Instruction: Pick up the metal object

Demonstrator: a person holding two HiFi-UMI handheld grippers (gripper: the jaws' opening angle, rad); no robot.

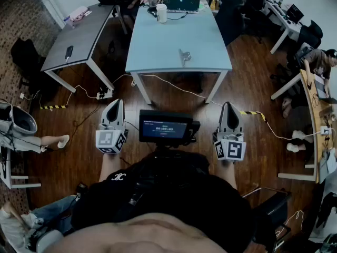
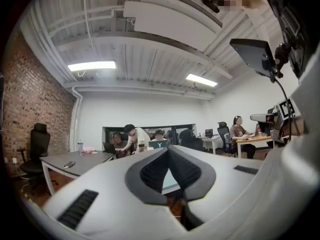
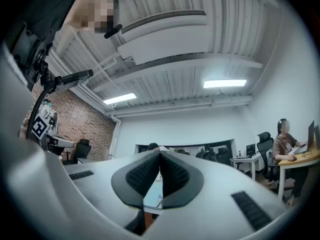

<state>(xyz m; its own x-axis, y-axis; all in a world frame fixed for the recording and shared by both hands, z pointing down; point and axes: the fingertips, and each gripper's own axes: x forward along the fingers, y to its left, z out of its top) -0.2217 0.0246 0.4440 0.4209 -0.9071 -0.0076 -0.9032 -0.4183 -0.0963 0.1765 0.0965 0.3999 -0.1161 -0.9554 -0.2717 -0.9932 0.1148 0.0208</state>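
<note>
A small metal object [image 1: 185,56] lies near the front edge of the light blue table [image 1: 174,41], seen in the head view. It also shows as a small shape [image 3: 159,200] below the meeting tips in the right gripper view. My left gripper [image 1: 116,103] and right gripper [image 1: 229,106] are held side by side over the wooden floor, well short of the table. Both point toward it. Each has its jaws closed tip to tip with nothing between them. The left gripper [image 2: 167,149] and the right gripper [image 3: 160,152] look level across the room.
A laptop [image 1: 180,1] and a white cup [image 1: 161,13] stand at the blue table's far end, where people sit. A grey table [image 1: 79,33] with a phone stands to the left. Cables [image 1: 174,86] and a power strip [image 1: 105,94] lie on the floor. More desks stand at right.
</note>
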